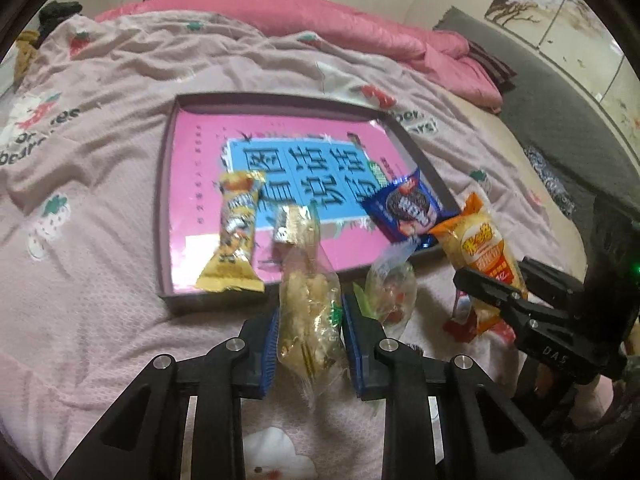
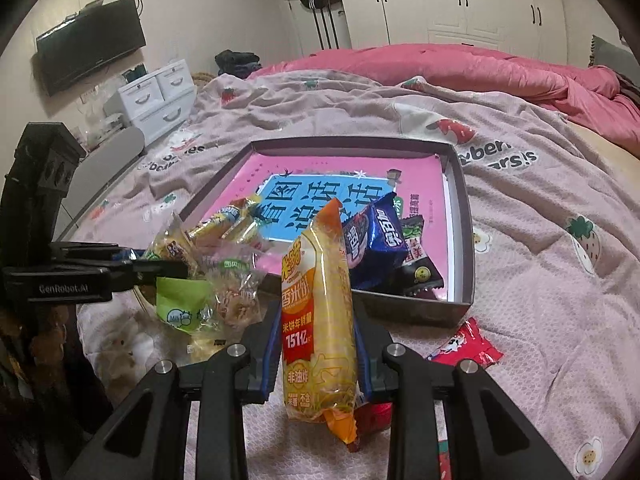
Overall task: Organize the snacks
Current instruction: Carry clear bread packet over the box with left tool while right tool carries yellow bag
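Left wrist: left tongs (image 1: pixel 308 330) clamped on clear snack bag (image 1: pixel 310 312); right tongs (image 2: pixel 316 354) clamped on rice-cracker pack (image 2: pixel 320 320).

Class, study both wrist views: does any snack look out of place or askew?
Yes. A red packet lies on the bedspread just outside the tray, not in it. A yellow wrapper hangs over the tray's near rim. Others lie loose beside the tray.
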`<state>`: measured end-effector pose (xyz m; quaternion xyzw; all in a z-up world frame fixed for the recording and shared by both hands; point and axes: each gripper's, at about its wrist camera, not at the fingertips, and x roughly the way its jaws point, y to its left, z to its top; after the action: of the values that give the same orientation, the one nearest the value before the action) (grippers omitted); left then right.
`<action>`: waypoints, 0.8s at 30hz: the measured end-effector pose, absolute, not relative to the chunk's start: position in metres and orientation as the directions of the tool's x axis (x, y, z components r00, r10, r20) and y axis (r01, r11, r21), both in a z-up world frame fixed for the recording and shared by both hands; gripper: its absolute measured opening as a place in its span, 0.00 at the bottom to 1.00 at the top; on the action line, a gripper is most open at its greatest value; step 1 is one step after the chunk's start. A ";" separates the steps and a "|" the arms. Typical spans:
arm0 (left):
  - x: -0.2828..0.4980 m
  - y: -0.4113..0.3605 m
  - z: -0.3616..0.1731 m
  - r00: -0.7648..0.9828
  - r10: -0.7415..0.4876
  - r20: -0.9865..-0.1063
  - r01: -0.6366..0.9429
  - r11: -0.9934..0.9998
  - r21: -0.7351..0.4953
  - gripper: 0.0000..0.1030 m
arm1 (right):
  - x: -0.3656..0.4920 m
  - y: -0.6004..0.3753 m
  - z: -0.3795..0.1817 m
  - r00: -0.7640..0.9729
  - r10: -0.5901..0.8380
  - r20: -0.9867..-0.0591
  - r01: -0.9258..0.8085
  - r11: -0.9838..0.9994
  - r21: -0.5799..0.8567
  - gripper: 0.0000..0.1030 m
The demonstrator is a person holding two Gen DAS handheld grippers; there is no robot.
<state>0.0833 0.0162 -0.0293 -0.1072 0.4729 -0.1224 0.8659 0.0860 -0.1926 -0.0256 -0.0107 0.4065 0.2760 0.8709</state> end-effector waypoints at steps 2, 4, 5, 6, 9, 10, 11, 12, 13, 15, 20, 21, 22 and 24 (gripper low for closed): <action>0.084 0.018 -0.026 0.533 -0.310 -0.787 0.108 0.948 -0.300 0.28 | 0.086 -0.193 -0.024 0.524 0.477 -0.706 -0.492 0.846 0.206 0.30; 0.084 0.020 -0.024 0.539 -0.309 -0.784 0.106 0.948 -0.301 0.27 | 0.085 -0.194 -0.022 0.531 0.483 -0.696 -0.493 0.844 0.209 0.30; 0.083 0.020 -0.023 0.544 -0.307 -0.781 0.106 0.948 -0.299 0.27 | 0.085 -0.194 -0.021 0.535 0.487 -0.691 -0.494 0.843 0.212 0.30; 0.083 0.021 -0.022 0.550 -0.307 -0.777 0.107 0.948 -0.299 0.27 | 0.085 -0.195 -0.020 0.536 0.490 -0.687 -0.494 0.842 0.215 0.30; 0.083 0.024 -0.016 0.569 -0.305 -0.764 0.105 0.948 -0.300 0.27 | 0.085 -0.195 -0.018 0.545 0.494 -0.678 -0.493 0.842 0.217 0.30; 0.083 0.026 -0.015 0.577 -0.304 -0.758 0.102 0.948 -0.302 0.27 | 0.085 -0.195 -0.017 0.548 0.496 -0.674 -0.493 0.842 0.218 0.30; 0.083 0.028 -0.012 0.586 -0.302 -0.752 0.097 0.948 -0.304 0.27 | 0.086 -0.195 -0.016 0.550 0.498 -0.671 -0.493 0.842 0.220 0.30; 0.084 0.030 -0.010 0.593 -0.301 -0.747 0.094 0.947 -0.307 0.27 | 0.086 -0.195 -0.016 0.551 0.501 -0.668 -0.495 0.840 0.222 0.30; 0.084 0.030 -0.010 0.597 -0.299 -0.744 0.092 0.947 -0.308 0.27 | 0.086 -0.195 -0.015 0.553 0.504 -0.664 -0.496 0.839 0.224 0.30; 0.085 0.034 -0.007 0.608 -0.291 -0.738 0.083 0.949 -0.305 0.27 | 0.086 -0.194 -0.014 0.555 0.506 -0.661 -0.497 0.838 0.224 0.30; 0.089 0.044 -0.002 0.633 -0.283 -0.721 0.062 0.946 -0.317 0.27 | 0.088 -0.193 -0.013 0.560 0.511 -0.652 -0.499 0.836 0.227 0.30; 0.091 0.045 -0.001 0.637 -0.280 -0.718 0.058 0.946 -0.318 0.27 | 0.088 -0.194 -0.013 0.562 0.511 -0.651 -0.498 0.837 0.227 0.30; 0.092 0.046 0.000 0.641 -0.279 -0.715 0.055 0.946 -0.320 0.27 | 0.088 -0.194 -0.013 0.563 0.511 -0.650 -0.497 0.837 0.228 0.30; 0.096 0.050 0.002 0.651 -0.280 -0.706 0.049 0.943 -0.329 0.27 | 0.090 -0.193 -0.013 0.565 0.511 -0.648 -0.495 0.838 0.229 0.30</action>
<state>0.0961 0.0498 0.0015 -0.1419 0.4077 -0.0918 0.8973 0.0903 -0.1934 -0.0126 0.0104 0.3694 0.2844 0.8847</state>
